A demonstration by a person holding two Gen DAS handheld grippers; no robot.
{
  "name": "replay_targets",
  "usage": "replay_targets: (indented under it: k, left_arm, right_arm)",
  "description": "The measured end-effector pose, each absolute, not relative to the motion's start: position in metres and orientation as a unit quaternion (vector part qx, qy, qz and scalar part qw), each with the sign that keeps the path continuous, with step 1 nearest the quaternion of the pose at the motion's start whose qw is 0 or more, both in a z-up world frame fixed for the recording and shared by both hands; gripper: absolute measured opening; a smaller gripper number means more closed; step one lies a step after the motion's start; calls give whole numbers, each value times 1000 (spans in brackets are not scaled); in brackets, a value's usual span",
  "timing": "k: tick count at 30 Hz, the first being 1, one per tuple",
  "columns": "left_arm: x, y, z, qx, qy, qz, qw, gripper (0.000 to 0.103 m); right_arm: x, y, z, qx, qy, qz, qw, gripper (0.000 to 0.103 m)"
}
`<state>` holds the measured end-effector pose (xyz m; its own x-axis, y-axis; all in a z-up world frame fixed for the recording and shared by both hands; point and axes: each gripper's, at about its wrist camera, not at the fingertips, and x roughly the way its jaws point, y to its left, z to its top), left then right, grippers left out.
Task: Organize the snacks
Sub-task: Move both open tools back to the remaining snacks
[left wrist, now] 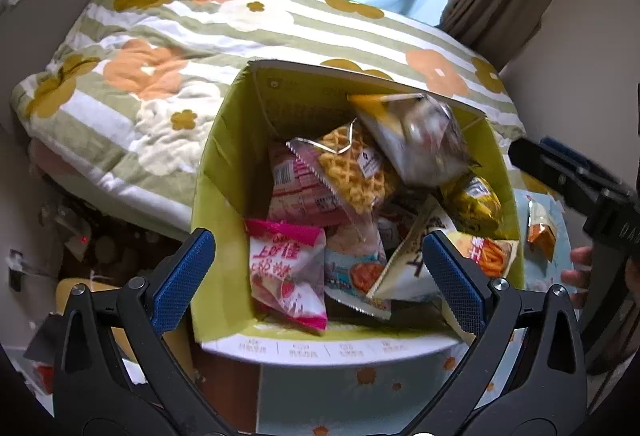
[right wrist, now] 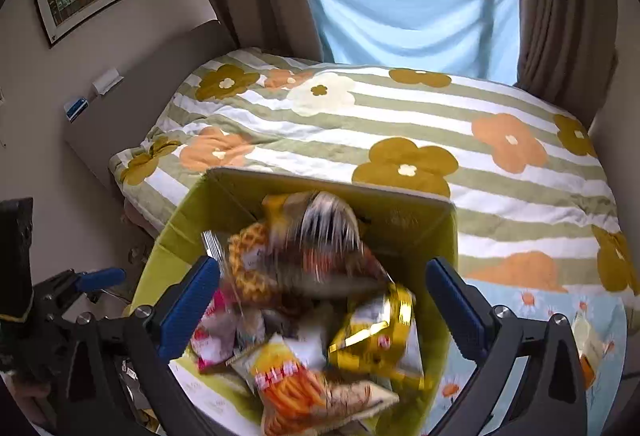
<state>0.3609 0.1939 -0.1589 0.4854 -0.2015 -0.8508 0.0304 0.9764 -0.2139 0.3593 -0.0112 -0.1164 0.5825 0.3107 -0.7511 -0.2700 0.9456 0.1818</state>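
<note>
Nearest, the left gripper [left wrist: 318, 276] hangs over the green box [left wrist: 218, 172] with its blue pads spread wide and nothing between them. The right gripper [right wrist: 322, 306] likewise stands wide open above the same box, empty. Inside lie snack packets: a pink packet [left wrist: 286, 274] near the front, a waffle packet [left wrist: 352, 168] farther in, and a blurred packet [left wrist: 424, 140] at the far right corner. Beyond the box lies a flowered bed [right wrist: 400, 124].
</note>
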Motion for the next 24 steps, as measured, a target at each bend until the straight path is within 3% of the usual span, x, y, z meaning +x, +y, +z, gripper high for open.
replay_targets:
  k: [13,24]
  left_arm:
    - [342,188,-156,-91,500,-104,855,103]
    - [318,131,-124,-60,467,-161,867,103]
  right_arm:
    - [318,-21,-110,17,420,133,897,102]
    - [272,-104,-72,50,401,54,913,102]
